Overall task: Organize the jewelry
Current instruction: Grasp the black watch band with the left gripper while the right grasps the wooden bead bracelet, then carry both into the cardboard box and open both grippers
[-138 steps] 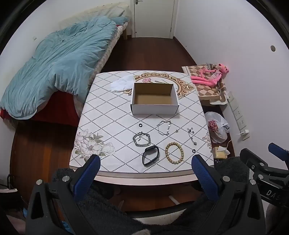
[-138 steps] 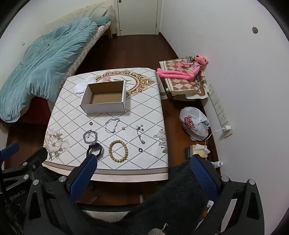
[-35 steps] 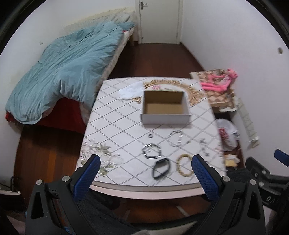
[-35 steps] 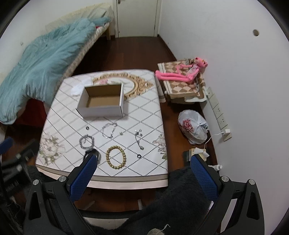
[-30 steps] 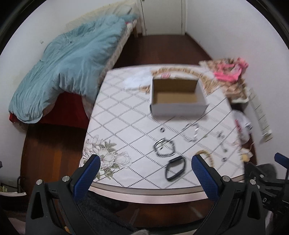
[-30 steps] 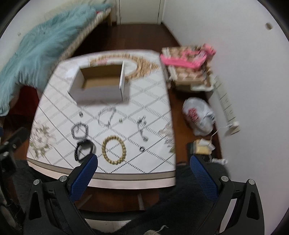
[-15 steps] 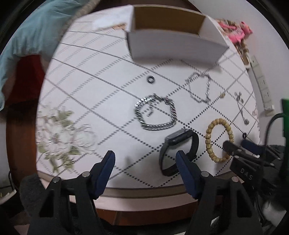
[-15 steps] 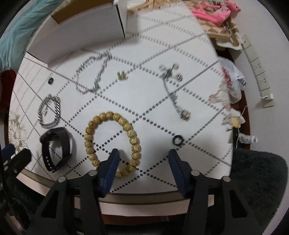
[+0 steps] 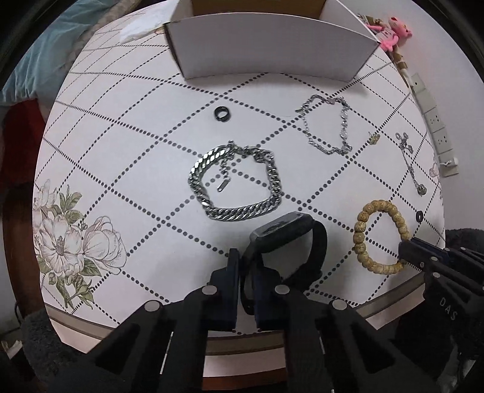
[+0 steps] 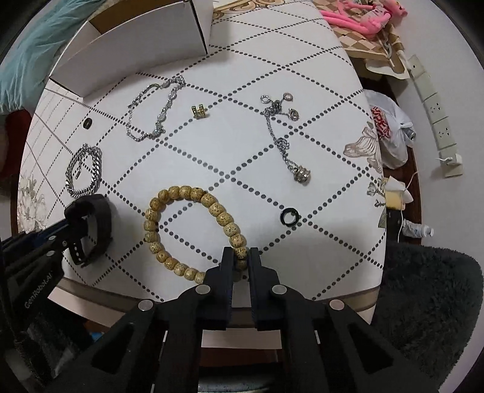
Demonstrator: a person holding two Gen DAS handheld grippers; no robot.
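My left gripper (image 9: 246, 260) is shut on the strap of a black watch (image 9: 287, 235) at the table's near edge; the watch also shows in the right wrist view (image 10: 90, 223). My right gripper (image 10: 241, 257) is shut on a tan wooden bead bracelet (image 10: 187, 229), which also shows in the left wrist view (image 9: 378, 238). A thick silver chain bracelet (image 9: 236, 184), a thin silver bracelet (image 9: 328, 128), a charm chain (image 10: 284, 133), a gold charm (image 10: 199, 112) and two black rings (image 9: 222, 112) (image 10: 289, 216) lie on the table. An open white box (image 9: 272, 45) stands behind them.
The table (image 9: 121, 151) has a white diamond-pattern cloth with flower prints. A bed with a blue duvet (image 9: 45, 48) is at the left. A plastic bag (image 10: 390, 127), a wall power strip (image 10: 435, 108) and a pink toy (image 10: 357, 12) are at the right.
Both grippers have dropped to the table's near edge and closed, the left on the watch strap, the right on the bead bracelet.
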